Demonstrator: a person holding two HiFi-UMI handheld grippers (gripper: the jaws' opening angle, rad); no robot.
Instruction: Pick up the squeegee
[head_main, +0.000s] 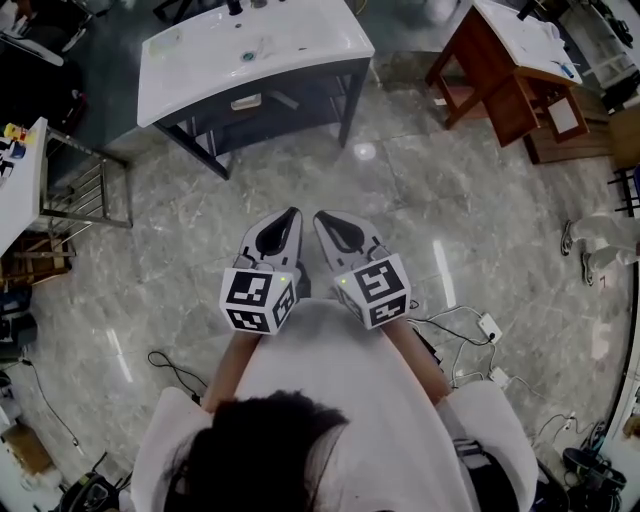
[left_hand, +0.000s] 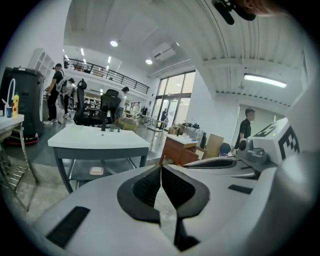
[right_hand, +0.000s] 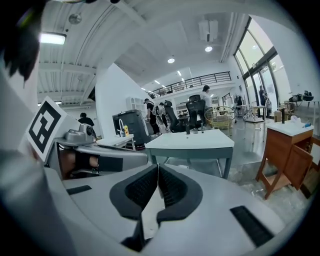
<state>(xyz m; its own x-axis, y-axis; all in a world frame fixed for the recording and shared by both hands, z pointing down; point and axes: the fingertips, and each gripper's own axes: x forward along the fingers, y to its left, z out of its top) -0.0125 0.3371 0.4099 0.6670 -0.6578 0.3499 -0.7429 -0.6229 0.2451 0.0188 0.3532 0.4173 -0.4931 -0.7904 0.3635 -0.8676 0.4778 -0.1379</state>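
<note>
Lower centre, head view: two hand-held grippers, left hand-held gripper (head_main: 292, 214) and right hand-held gripper (head_main: 321, 216), each with jaws pressed together, nothing between. Upper frame: one white desk (head_main: 300, 40), one wooden desk (head_main: 482, 62). Only the gripper views show people (right_hand: 205, 97) beyond. Squeegee: cannot be made out.

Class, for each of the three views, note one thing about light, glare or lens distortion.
Head view: white glare spots sit on the glossy grey marble floor, and the white sink-top table looks nearly washed out. Left gripper view: fisheye bending, black corners, a bright ceiling strip light. Right gripper view: the same round vignette; the tall windows are overexposed.
</note>
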